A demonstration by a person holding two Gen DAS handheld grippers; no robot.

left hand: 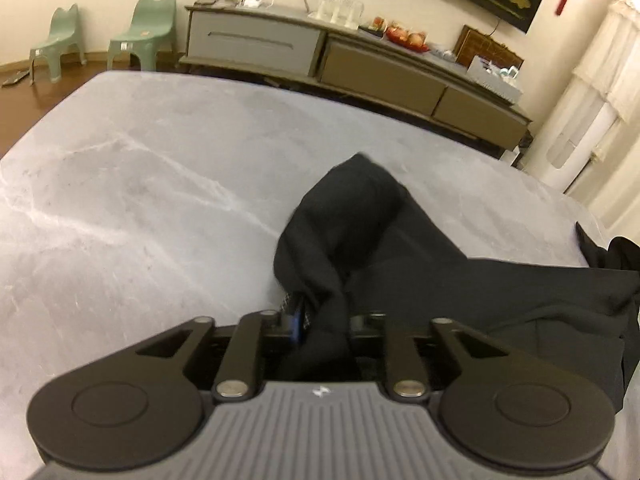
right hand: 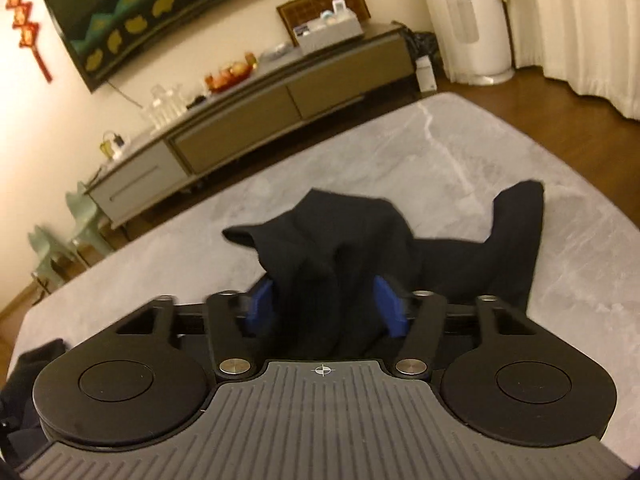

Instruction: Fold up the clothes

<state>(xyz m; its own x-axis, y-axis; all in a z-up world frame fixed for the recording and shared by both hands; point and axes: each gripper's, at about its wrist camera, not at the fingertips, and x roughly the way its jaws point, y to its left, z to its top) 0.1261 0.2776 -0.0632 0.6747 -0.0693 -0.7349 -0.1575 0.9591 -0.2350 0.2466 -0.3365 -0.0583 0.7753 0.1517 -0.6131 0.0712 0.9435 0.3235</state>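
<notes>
fingers (left hand: 298, 320) pinch black garment (left hand: 360, 216) | right blue fingers (right hand: 262, 304) grip garment

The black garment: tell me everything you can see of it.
The black garment is soft, matte, plain cloth, crumpled rather than folded. It lies on the grey marbled surface, with a bunch of it raised. The left hand-held gripper pinches one bunch; the right hand-held gripper has cloth gathered between its blue pads. One narrow part trails out flat to the side.
</notes>
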